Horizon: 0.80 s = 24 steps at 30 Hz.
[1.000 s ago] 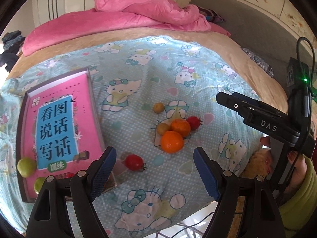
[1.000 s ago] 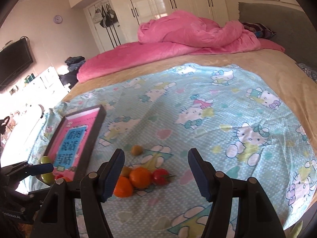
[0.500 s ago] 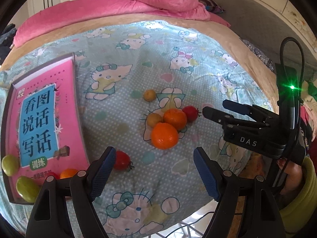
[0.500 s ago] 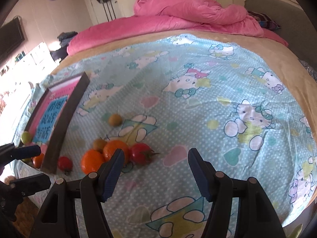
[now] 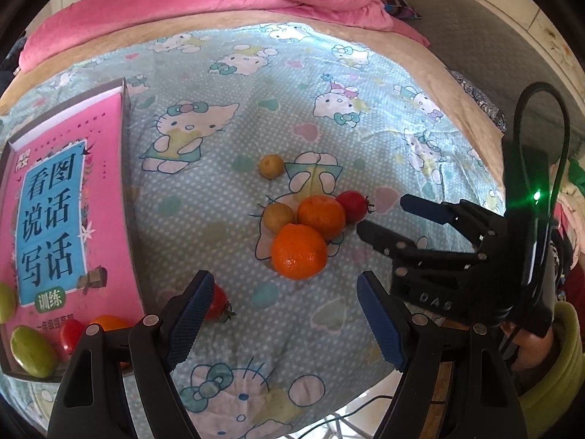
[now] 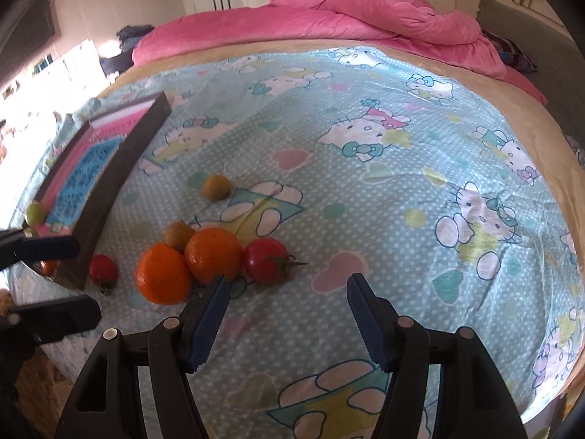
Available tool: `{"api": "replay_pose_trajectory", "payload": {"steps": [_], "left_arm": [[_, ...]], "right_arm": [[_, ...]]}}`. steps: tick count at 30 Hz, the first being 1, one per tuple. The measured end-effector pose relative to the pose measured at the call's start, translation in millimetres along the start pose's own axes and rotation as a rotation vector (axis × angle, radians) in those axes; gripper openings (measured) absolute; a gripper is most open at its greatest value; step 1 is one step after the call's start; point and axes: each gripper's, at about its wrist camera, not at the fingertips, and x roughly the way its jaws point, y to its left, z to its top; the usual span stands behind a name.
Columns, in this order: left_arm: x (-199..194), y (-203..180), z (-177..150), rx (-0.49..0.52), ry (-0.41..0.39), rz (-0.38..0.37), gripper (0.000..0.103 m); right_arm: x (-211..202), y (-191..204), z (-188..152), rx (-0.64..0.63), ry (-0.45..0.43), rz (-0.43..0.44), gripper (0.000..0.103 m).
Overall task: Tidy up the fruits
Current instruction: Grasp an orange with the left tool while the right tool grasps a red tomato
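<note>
Beside the oranges (image 6: 190,261), both grippers (image 6: 287,316) gape, seemingly empty.

Two oranges (image 5: 298,251) (image 5: 321,216) are seen touching on the bed sheet, with a red tomato (image 5: 352,206) and a small yellowish fruit (image 5: 279,217) pressed against them and another yellowish fruit (image 5: 271,166) lying apart behind. A second tomato (image 5: 217,301) lies beside the pink book (image 5: 65,197). On the book's near end two green fruits (image 5: 32,350) (image 5: 6,301), a tomato (image 5: 72,333) and an orange fruit (image 5: 108,322) are gathered.
</note>
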Motion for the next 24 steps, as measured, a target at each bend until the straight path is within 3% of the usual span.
{"api": "replay_pose_trajectory", "payload": {"steps": [15,24], "left_arm": [[16.8,5.7,2.2,-0.041,0.031,-0.043,0.081],[31.0,2.8,8.9,-0.057,0.05,-0.052,0.08]], "right_arm": [[19.5,11.8,1.6,-0.13,0.0,-0.064,0.062],[29.2,4.2,8.1,-0.109,-0.014,-0.014,0.057]]}}
